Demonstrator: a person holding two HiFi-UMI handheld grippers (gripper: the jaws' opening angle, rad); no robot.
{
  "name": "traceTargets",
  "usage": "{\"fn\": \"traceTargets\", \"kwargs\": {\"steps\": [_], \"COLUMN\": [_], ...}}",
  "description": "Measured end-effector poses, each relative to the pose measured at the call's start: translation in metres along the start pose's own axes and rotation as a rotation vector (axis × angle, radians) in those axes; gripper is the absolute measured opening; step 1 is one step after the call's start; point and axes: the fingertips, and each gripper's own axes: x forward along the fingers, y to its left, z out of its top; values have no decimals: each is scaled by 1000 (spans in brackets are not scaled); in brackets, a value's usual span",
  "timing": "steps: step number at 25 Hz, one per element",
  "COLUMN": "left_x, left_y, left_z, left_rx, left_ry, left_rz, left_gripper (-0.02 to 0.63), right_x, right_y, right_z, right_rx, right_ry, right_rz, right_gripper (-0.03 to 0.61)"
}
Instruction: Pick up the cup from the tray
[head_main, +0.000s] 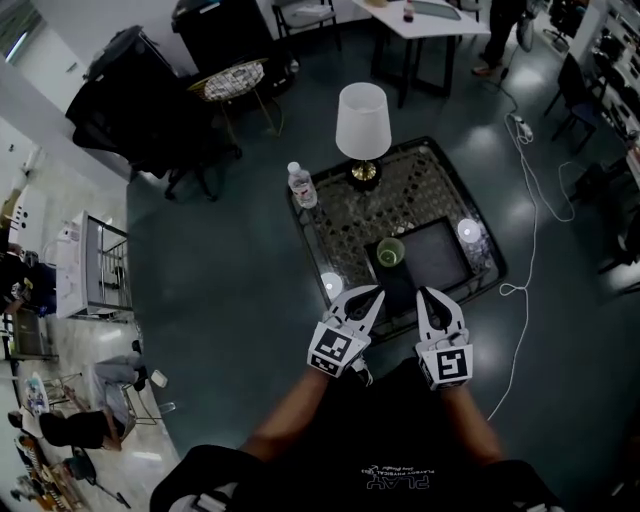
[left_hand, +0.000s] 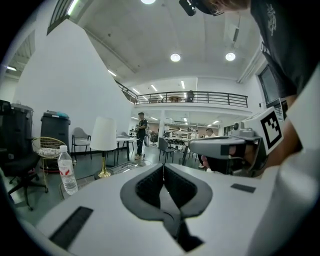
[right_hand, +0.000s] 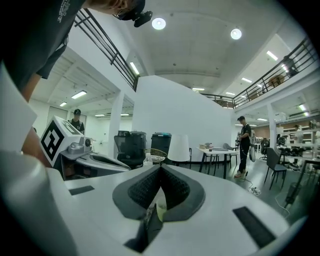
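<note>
The left gripper (head_main: 372, 297) and the right gripper (head_main: 428, 298) are held side by side, nearly level, with their tips over the near edge of the low table (head_main: 420, 175). Both are clenched on nothing. In each gripper view the two black pads (left_hand: 149, 186) meet at the tip and no object is pressed between them.

The cup (head_main: 390, 252) stands upright in the tray (head_main: 445, 262). It is just ahead of the tips, between the two grippers and a little nearer to the line of the left one. I think the low, level pose is chosen so that the cup can be taken from the side, by its wall. For this the jaws must first open. The tray keeps the cup on the side of the table nearest to the tools. The lamp (head_main: 362, 120) and the bottle (head_main: 302, 185) are further beyond, so the way in looks free.

The cup is small, round and greenish with an open mouth. It is probably light and thin, so a gentle squeeze should be enough. The tray is dark, flat and square. The table top is shiny with a fine ornament pattern, like glass.

The pads have a fine ribbed texture and form a V shape, and the shells around them are smooth white plastic. In the right gripper view a pale greenish strip shows through the slit under the pads. It may be the cup, but I cannot tell.
</note>
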Motion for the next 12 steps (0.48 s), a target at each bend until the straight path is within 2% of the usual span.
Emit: {"fn": "traceTargets", "kwargs": {"steps": [4,12], "left_x": [13,42], "left_y": [6,19], "left_z": [-6,-16], "left_rx": [-14,-19], "left_ry": [19,29], "left_rz": [8,52], "left_gripper": [11,11], "right_x": [9,22], "right_y": [-9,-32], "right_z": [-3,-22], "right_rx": [31,66], "right_ry": [9,32], "right_rz": [-10,37], "right_gripper": [8,8]}}
